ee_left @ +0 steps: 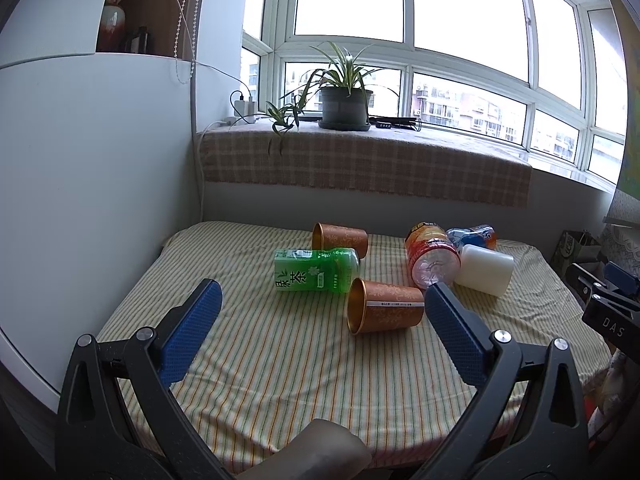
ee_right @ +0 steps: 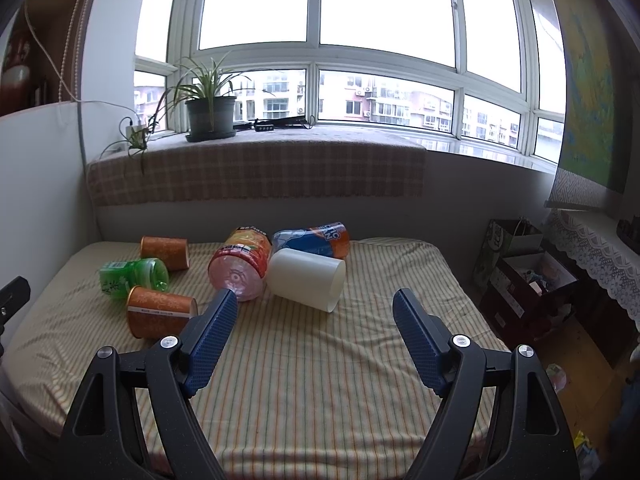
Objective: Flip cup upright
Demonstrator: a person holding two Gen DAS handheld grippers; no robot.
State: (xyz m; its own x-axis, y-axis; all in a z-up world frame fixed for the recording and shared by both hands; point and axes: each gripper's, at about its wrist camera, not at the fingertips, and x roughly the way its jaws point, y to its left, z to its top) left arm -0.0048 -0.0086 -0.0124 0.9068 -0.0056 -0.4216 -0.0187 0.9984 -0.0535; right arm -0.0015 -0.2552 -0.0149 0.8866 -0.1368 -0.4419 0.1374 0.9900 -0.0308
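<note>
- Currently we hold left gripper (ee_left: pixel 320 312) and right gripper (ee_right: pixel 314 316) spread wide, empty.
- Near copper cup (ee_left: pixel 384 306) lies sideways on striped cloth (ee_left: pixel 280 360), beside green bottle (ee_left: pixel 316 270).
- Risk: the cup rolls away if nudged.

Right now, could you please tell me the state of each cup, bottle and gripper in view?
Near copper cup: on its side, mouth left.
Far copper cup: on its side.
White cup: on its side, mouth right.
Green tea bottle: lying down.
Red bottle: lying down.
Blue bottle: lying down.
Left gripper: open, empty.
Right gripper: open, empty.
</note>
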